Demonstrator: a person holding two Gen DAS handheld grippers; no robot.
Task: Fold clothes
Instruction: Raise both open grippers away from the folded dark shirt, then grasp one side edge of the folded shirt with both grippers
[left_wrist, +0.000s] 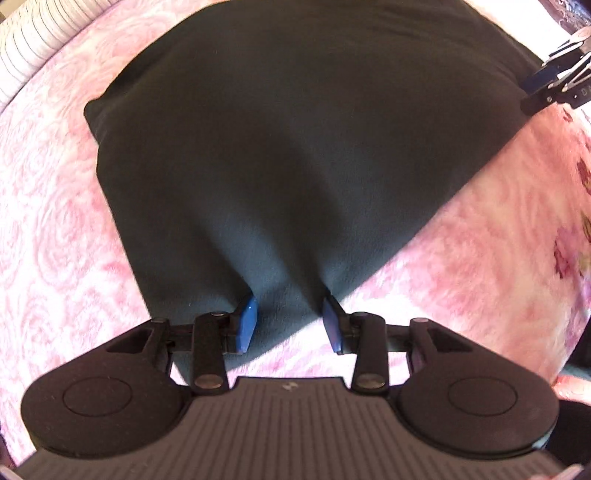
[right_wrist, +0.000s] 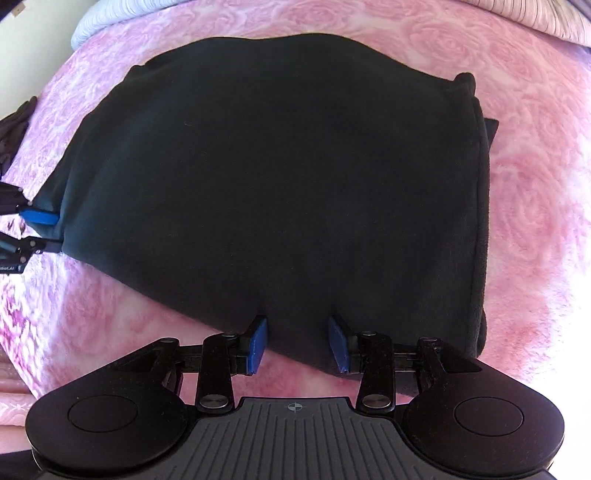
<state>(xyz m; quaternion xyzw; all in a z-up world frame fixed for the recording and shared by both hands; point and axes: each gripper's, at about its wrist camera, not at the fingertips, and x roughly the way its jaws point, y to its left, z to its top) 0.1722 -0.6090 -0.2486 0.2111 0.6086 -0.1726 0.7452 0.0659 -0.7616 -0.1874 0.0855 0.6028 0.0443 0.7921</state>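
Two grippers, left gripper (left_wrist: 290, 321) and right gripper (right_wrist: 297, 341), stand with jaws apart astride the near edge of the dark garment (right_wrist: 280, 177) on the pink bed (right_wrist: 535, 221). Closing shallow could catch one layer, spoiling the fold.

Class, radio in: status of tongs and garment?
Left tongs and right tongs open, straddling near edge. Black garment folded on pink blanket. Nothing blocking.

my left gripper (left_wrist: 289, 322): matte black linkages, silver pivot screws, blue finger pads (left_wrist: 246, 325), ribbed grey centre plate, two round black side housings. right gripper (right_wrist: 298, 343) same, crosshair mark on plate.
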